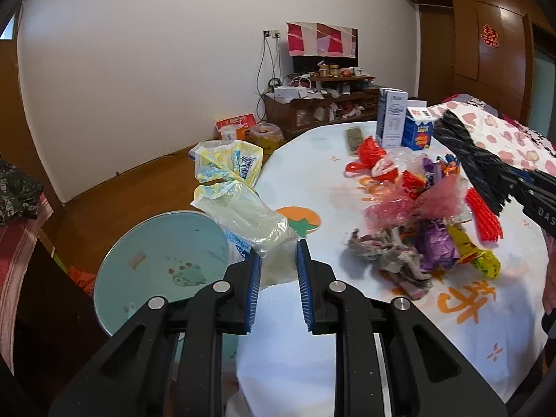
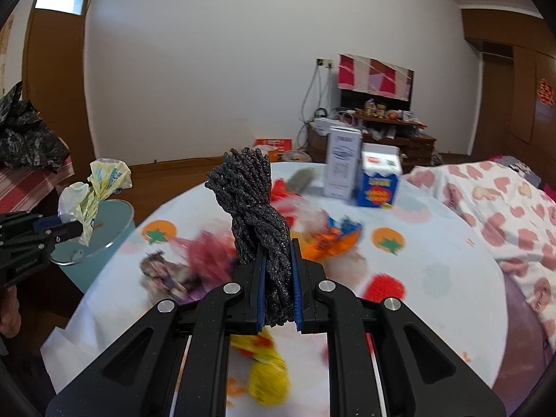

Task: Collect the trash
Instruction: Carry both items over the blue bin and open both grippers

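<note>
A white-walled room holds a round counter (image 1: 299, 180) with a printed cover. Beside its edge stands a pale blue bin (image 1: 156, 260), bare apart from stains inside. Open floor lies beyond the bin. The left tool (image 1: 278, 260) is closed on a crumpled clear-and-yellow plastic bag (image 1: 239, 208), held above the bin's rim. The right tool (image 2: 278, 278) clamps a dark twisted cord bundle (image 2: 253, 201) over the counter. Bright wrappers (image 1: 427, 222) litter the counter.
</note>
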